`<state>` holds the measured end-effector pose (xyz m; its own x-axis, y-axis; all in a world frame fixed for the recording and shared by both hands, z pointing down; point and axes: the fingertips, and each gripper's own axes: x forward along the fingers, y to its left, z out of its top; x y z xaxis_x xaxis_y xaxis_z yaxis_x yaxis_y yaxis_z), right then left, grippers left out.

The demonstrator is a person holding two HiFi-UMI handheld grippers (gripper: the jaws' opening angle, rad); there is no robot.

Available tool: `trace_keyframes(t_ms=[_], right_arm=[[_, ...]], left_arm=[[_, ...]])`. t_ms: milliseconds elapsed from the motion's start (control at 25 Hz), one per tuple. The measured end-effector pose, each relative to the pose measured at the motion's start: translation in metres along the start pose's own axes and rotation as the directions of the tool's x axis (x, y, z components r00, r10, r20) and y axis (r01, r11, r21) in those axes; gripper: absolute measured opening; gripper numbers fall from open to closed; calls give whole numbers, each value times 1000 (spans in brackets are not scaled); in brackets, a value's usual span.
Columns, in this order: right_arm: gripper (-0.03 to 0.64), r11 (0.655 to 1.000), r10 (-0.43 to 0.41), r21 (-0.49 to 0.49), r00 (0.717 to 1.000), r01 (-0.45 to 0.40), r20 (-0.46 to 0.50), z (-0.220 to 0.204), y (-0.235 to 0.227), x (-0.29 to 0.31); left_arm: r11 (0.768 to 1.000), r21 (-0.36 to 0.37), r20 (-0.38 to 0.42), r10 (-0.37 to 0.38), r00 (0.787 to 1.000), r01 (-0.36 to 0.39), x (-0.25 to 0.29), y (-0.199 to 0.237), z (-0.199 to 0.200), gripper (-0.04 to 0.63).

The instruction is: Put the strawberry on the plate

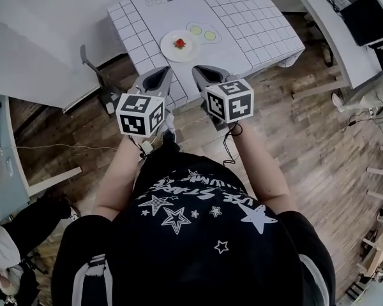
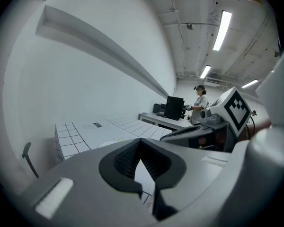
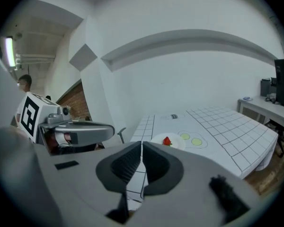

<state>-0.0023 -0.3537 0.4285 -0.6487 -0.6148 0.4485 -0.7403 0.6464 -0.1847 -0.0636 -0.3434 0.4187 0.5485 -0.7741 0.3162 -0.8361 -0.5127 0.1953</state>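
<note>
A red strawberry [image 1: 179,43] lies on a white plate [image 1: 169,51] near the front edge of a white gridded table [image 1: 242,18]. In the right gripper view the strawberry [image 3: 167,141] and plate [image 3: 157,139] sit just beyond the jaws. My left gripper [image 1: 164,71] and right gripper [image 1: 200,71] hang side by side in front of the table's near edge, short of the plate. Both have their jaws closed with nothing between them, as seen in the left gripper view [image 2: 141,142] and the right gripper view [image 3: 142,144].
Two green circles [image 1: 203,32] are marked on the table beside the plate. A desk with a dark monitor [image 1: 365,16] stands at the right. A grey chair [image 1: 96,69] stands left of the table. A person [image 2: 200,98] stands far back. The floor is wood.
</note>
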Motion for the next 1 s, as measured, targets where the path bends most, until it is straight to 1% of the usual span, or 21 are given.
trace_keyframes(t_ms=[80,200,320,440,600,720,840,1000], right_arm=[[17,1000,3,-16,1000,-2,31,-9,8,-30],[15,1000,-5,-9,996,6,93,-9,15,-76],[14,1000,-10,6,991,9,135,-3,19,-106],[14,1000,-8,27,987,4,161,-10,23,-134],[14,997,8,74,985,-21,170,-36,35,-168],[14,995,38,82,985,-52,165,-53,46,-186],[14,995,57,76,985,-70,166,-63,54,-197],[14,992,65,93,983,-82,174,-70,64,-205]], left_arm=[[1000,5,16,13,1000,-13,-13,-27,-9,9],[999,21,50,31,998,-32,-33,-63,-3,9],[999,28,58,38,998,-40,-46,-84,2,9],[999,24,56,48,997,-49,-64,-104,-5,9],[997,21,43,69,997,-70,-92,-136,-23,9],[996,19,42,90,995,-91,-110,-156,-30,9],[994,19,52,104,993,-105,-124,-171,-32,9],[994,42,32,103,994,-105,-141,-186,-42,9]])
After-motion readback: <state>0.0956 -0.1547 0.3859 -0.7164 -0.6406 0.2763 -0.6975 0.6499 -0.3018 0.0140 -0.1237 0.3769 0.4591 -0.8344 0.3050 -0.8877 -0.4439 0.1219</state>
